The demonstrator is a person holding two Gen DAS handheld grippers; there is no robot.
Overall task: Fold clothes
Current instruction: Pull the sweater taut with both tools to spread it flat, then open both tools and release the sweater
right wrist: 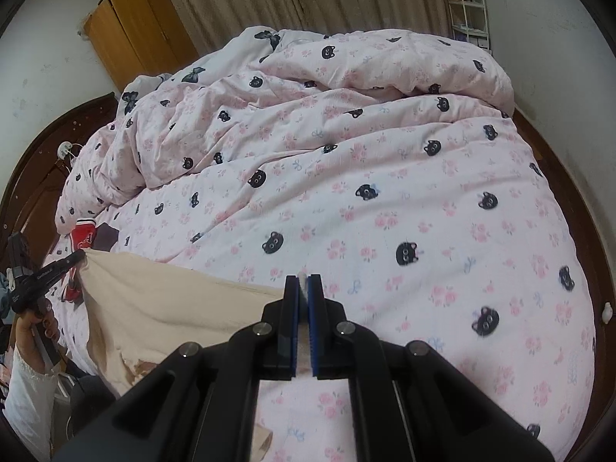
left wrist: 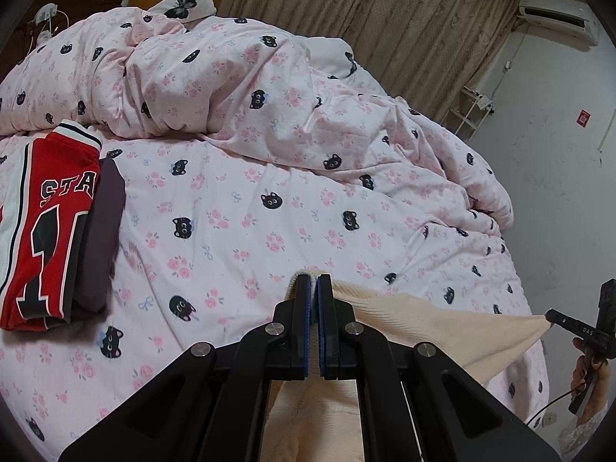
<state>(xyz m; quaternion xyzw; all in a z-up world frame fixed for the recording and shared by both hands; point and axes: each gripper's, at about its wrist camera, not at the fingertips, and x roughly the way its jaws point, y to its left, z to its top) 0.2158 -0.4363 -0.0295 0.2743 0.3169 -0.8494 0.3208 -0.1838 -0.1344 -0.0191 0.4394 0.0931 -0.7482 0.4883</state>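
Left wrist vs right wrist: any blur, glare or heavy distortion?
Left wrist: strong fisheye bend, dark corners, sheet and red jersey sharp, no glare. Right wrist: same curvature, bed frame bowed, slight smear on the cat prints low right; cream garment evenly lit, soft shadows only.

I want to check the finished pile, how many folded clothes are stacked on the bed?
2: a red jersey on top at the bed's left side, and a dark garment beneath it, sticking out on its right. More may be hidden underneath.
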